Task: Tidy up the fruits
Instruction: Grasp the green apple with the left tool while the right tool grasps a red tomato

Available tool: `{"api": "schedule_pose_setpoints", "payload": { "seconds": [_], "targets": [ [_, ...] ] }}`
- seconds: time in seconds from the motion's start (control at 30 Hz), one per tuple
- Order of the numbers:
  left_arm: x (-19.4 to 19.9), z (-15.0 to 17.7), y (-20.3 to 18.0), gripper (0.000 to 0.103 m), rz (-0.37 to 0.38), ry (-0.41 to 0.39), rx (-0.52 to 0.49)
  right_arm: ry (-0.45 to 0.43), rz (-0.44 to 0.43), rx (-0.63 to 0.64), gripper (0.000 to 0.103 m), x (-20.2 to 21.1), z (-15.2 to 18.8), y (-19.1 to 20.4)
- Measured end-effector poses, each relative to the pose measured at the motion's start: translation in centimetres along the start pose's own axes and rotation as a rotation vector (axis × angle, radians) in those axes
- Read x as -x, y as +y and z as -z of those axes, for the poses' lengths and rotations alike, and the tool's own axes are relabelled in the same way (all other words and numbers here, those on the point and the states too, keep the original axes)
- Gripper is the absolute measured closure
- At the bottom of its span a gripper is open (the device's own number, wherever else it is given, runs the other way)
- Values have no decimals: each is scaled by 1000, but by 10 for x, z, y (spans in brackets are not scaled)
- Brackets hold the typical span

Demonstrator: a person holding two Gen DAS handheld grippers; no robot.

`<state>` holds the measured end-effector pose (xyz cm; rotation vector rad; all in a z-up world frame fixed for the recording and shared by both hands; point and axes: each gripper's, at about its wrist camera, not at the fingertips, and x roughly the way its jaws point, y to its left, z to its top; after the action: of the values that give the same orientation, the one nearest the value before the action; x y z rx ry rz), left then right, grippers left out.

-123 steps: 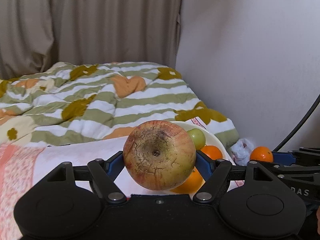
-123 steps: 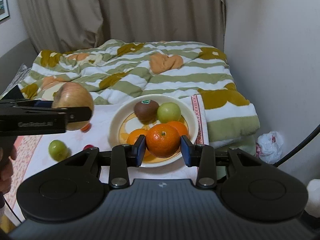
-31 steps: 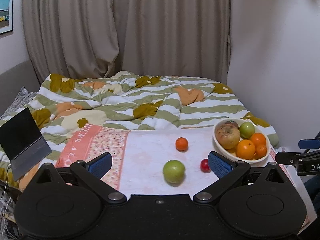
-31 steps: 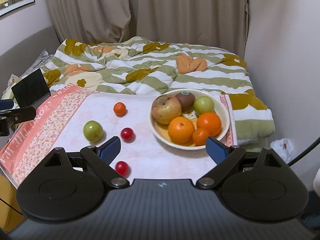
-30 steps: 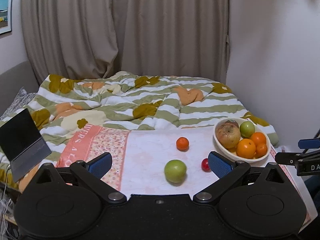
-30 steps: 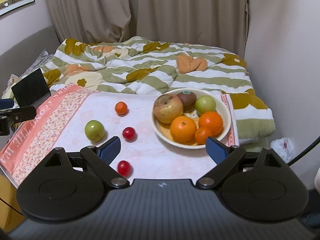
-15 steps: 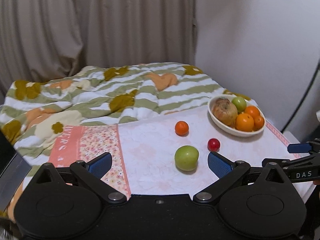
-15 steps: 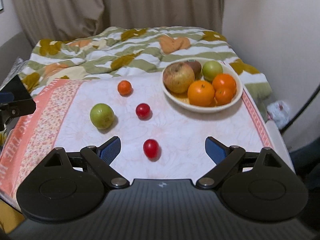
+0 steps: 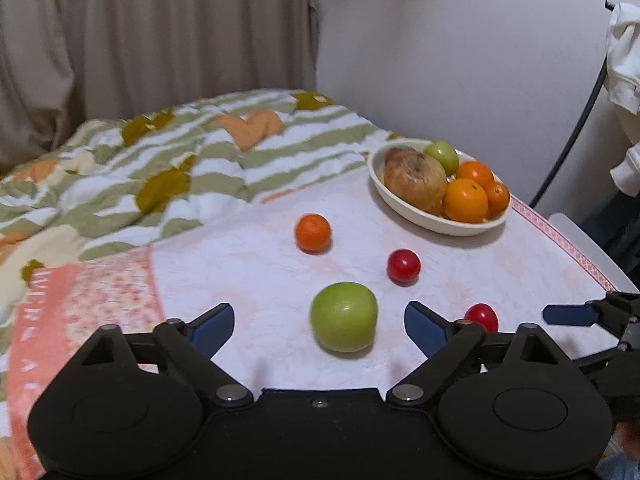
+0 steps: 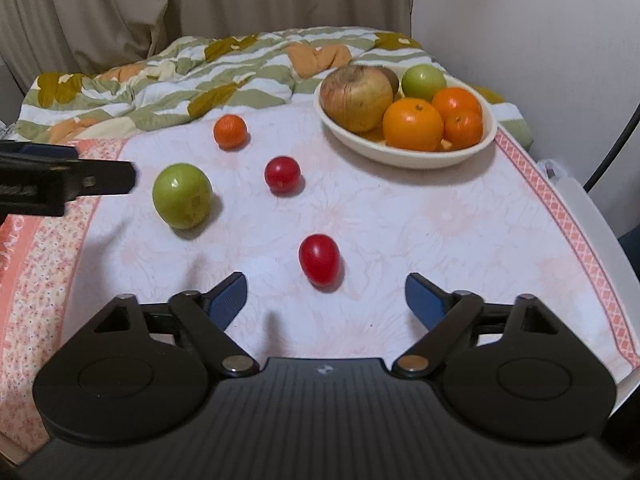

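Note:
A green apple (image 9: 344,317) lies on the pale tablecloth between the blue pads of my left gripper (image 9: 319,325), whose jaws are closing without touching it. Just ahead of my right gripper (image 10: 326,295) lies a red tomato (image 10: 319,259); its jaws are closing too, with nothing between the pads. Further back sit a second red tomato (image 10: 282,174) and a small tangerine (image 10: 229,131). The cream bowl (image 10: 404,155) at the back right holds a large brownish apple (image 10: 356,97), a green apple (image 10: 423,80), oranges and a partly hidden kiwi. The left gripper's finger (image 10: 68,181) shows beside the green apple (image 10: 182,194).
A striped green and white quilt (image 9: 180,168) lies behind the table. The tablecloth (image 10: 400,224) has a pink patterned border on the left and right. A white wall and beige curtains (image 9: 160,40) stand behind. A black cable (image 9: 576,128) hangs at the right.
Both grippers have sunk and come closer to the table. The green apple now lies between the left pads, and the near tomato sits just ahead of the right pads. Both jaws have narrowed slightly.

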<state>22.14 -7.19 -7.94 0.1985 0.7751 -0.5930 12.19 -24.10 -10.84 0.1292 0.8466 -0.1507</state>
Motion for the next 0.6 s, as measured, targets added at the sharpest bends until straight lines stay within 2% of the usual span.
{"api": "schedule_pose_setpoints", "payload": {
  "seconds": [0.17, 0.23, 0.37, 0.43, 0.6],
  "targets": [
    [-29, -4, -5, 21, 37, 50, -5, 21, -5, -9, 11, -10, 2, 3],
    [-39, -5, -5, 28, 48, 68, -6, 26, -5, -11, 13, -13, 1, 4],
    [-53, -3, -5, 31, 54, 101, 15, 36, -15, -10, 22, -20, -2, 4],
    [-58, -2, -5, 48, 59, 113, 21, 42, -17, -5, 24, -25, -2, 4],
    [-59, -1, -4, 49, 61, 114, 7, 42, -19, -8, 29, -31, -3, 4]
  ]
}}
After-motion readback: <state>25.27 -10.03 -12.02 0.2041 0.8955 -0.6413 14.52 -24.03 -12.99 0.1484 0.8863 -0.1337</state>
